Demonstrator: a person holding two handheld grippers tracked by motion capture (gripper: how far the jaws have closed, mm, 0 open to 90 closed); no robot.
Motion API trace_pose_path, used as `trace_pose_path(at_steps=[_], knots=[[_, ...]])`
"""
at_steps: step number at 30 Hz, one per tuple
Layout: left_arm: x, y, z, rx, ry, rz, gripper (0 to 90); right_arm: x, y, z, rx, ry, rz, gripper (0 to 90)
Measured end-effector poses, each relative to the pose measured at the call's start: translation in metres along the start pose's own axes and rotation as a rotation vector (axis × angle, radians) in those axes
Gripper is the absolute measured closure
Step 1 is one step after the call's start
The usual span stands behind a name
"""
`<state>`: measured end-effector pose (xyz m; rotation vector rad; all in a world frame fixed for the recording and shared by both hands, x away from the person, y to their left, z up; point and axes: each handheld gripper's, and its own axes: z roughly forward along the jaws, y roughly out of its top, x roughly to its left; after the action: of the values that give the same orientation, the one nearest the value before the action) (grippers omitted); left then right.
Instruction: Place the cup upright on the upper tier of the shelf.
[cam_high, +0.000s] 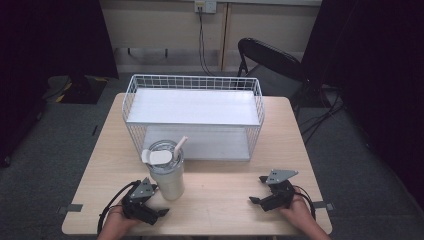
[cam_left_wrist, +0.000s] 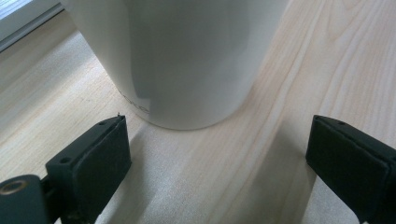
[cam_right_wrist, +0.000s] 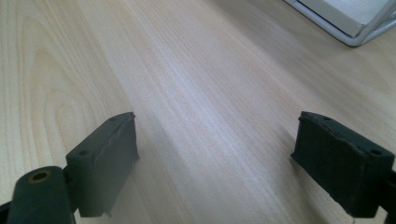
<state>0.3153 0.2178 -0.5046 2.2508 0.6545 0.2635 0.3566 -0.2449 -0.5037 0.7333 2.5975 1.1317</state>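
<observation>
the left gripper (cam_high: 159, 200) rests low on the table (cam_high: 225, 200) with its jaws spread wide and nothing between them; in the left gripper view the two black pads (cam_left_wrist: 100, 156) stand well apart, with bare wood grain between them, and the tumbler (cam_left_wrist: 182, 60) stands just ahead of the gap, its rounded base on the wood a little beyond the pad tips, nearer the left pad than the right, touching neither. from the high view the tumbler (cam_high: 166, 170) is a pale upright cup with a clear lid and a straw (cam_high: 180, 146) leaning to the right, standing just beyond and slightly right of the left gripper, in front of the wire basket (cam_high: 192, 85). the right gripper (cam_high: 259, 189) lies well apart on the right side of the table, jaws equally wide and holding nothing; in the right gripper view its pads (cam_right_wrist: 109, 158) frame only open tabletop, with a corner of the basket's white frame (cam_right_wrist: 345, 23) far off at the upper right. the basket is a white two-level rack set across the far half of the table, its lower shelf (cam_high: 210, 142) open toward the person and the tumbler close before its left front corner. between the two grippers the wood is bare, and the near edge of the table runs just behind both hands. a black folding chair (cam_high: 270, 62) stands past the far right corner, off the table.
</observation>
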Motion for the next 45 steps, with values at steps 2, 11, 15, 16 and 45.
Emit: trace_pose_path(at_steps=[2, 11, 15, 16, 45], knots=[[0.000, 0.000, 0.000, 0.000, 0.000, 0.000, 5.8, 0.000, 0.000, 0.000, -0.001, -0.001, 0.000, 12.8], [0.002, 0.003, -0.002, 0.002, -0.010, -0.033, 11.6, 0.000, 0.000, 0.000, -0.002, -0.001, 0.001, 12.8], [0.005, 0.002, -0.005, -0.005, -0.016, -0.051, 16.0, 0.000, 0.000, 0.000, -0.002, -0.001, 0.001, 12.8], [0.005, 0.002, -0.005, -0.004, -0.019, -0.051, 16.3, 0.000, 0.000, 0.000, -0.002, -0.001, 0.001, 12.8], [0.012, 0.024, -0.027, -0.201, 0.010, -0.101, 15.6, 0.000, 0.000, 0.000, -0.002, -0.001, 0.001, 12.8]])
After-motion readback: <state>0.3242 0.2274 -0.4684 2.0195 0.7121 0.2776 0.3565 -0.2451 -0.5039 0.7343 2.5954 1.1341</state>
